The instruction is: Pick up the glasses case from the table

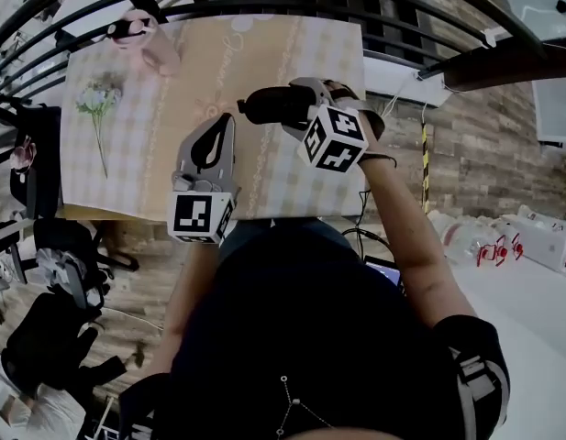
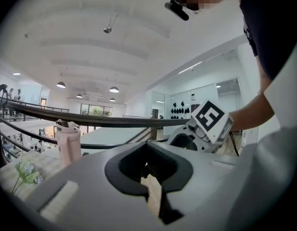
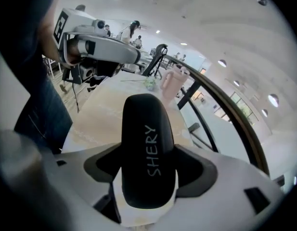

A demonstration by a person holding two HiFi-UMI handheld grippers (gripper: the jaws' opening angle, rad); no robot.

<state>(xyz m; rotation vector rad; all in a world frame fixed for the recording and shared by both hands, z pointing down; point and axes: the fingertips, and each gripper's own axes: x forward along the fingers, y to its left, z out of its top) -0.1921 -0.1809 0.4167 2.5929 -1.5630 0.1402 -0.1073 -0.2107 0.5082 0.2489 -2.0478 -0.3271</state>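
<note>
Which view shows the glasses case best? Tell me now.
The right gripper view: the glasses case fills the middle, clamped in the right claw, lettering readable. The head view shows it small and dark over the table. The left gripper view shows no clear part of it.

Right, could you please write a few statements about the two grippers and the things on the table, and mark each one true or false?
1. The right gripper is shut on the black glasses case. True.
2. The left gripper holds the pink bottle. False: its jaws are together on nothing, and the bottle stands at the table's far left corner.
3. The case bears the lettering SHERY. True.
4. The flowers stand in a vase beside the case. False: they lie flat on the cloth near the table's left edge, well apart from the case.
</note>
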